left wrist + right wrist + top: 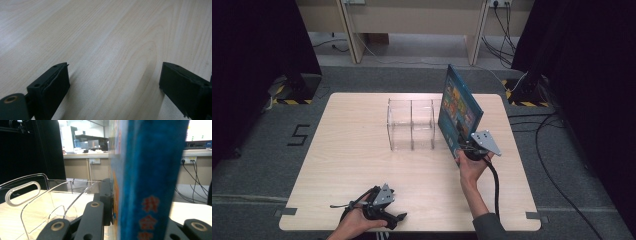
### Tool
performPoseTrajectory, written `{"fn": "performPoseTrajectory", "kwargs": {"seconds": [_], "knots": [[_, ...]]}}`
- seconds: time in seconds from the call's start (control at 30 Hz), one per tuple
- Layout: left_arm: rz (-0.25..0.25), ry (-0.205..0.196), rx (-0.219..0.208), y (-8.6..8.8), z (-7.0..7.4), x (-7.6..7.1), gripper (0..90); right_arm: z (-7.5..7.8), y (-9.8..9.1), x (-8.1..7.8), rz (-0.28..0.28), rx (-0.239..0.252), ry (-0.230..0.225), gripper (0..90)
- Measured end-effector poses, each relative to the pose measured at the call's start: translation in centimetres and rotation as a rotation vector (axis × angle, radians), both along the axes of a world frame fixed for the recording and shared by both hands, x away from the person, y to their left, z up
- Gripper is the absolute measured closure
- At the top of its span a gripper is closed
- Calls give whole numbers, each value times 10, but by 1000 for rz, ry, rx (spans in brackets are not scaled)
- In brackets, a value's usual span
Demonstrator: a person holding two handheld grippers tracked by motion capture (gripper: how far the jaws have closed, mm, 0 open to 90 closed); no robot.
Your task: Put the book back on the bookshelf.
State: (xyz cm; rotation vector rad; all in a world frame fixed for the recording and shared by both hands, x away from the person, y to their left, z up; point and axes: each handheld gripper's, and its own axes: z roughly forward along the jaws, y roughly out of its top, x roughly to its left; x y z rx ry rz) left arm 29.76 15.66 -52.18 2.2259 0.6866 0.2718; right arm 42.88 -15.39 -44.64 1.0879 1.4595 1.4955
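Upright, glossy blue book (458,107) clamped in right tongs (462,145), left tongs (398,218) apart over pale woodgrain table (352,150).

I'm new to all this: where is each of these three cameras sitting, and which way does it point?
High view: above the person's side, looking forward and down at the table; shows both forearms, left gripper, right gripper.
Left gripper view: on the left gripper, facing bare tabletop between open jaws.
Right gripper view: on the right gripper, facing level along the clamped book.
Shared: high and right gripper views both show book and clear rack.
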Motion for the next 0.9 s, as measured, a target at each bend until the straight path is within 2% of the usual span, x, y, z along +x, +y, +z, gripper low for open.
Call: {"fn": "performPoseTrajectory", "kwargs": {"seconds": [0.2, 0.4, 0.5, 0.63, 0.73, 0.83, 0.9], "knots": [[1, 0, 0, 0, 0, 0, 82, -2, 1, -1, -12, -7, 25, 742], [0, 0, -1, 0, 0, 0, 82, -5, -3, -2, 7, 4, 48, 689], [-1, 0, -1, 0, 0, 0, 82, -7, -6, -5, 19, 47, 92, 656], [-2, 0, -2, 0, 0, 0, 82, -8, -11, -9, 31, 18, 115, 613], [-2, 0, -1, 0, 0, 0, 81, -10, -14, -12, 50, 20, 130, 596], [-3, -1, -2, 0, 0, 0, 81, -11, -16, -17, 75, -22, 141, 556], [-3, -1, -2, 0, 0, 0, 81, -11, -17, -19, 78, -31, 143, 547]]}}
